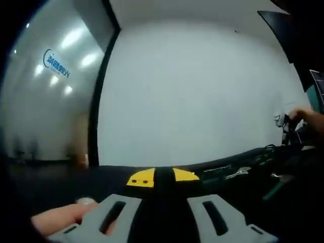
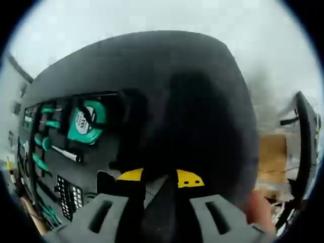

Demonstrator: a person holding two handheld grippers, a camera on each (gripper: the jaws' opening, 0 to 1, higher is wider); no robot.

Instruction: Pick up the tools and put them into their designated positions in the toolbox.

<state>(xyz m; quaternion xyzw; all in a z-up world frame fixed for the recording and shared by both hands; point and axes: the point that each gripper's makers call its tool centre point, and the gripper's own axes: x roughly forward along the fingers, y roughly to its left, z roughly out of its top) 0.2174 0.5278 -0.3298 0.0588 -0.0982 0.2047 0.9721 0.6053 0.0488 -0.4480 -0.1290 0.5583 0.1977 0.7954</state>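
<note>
1. Wall (image 1: 192, 91): filled the centre and upper right of the left gripper view; a glass panel (image 1: 50, 86) with a blue logo stood at the upper left.
2. Toolbox (image 2: 101, 167): a dark foam tray occupying the left half of the right gripper view, its long axis running from upper left toward the lower centre, just ahead of and to the left of the right gripper.
3. Table (image 2: 192, 101): dark surface spanning the centre of the right gripper view, bearing the toolbox.
4. Tape measure (image 2: 85, 121): green, seated in its recess at the upper left of the tray.
5. Screwdrivers (image 2: 48, 142): green-handled, lying in slots along the tray's left side.
6. Right gripper (image 2: 161, 195): at bottom centre, jaws with a gap between them and nothing visibly held; judged the nearer of the two to the tray.
7. Left gripper (image 1: 162, 202): at bottom centre, jaws apart and empty, pointed at the wall.
8. Loose tools (image 1: 238, 172): small items on the table at the lower right of the left gripper view, to the right of that gripper; their kind could not be told.
</note>
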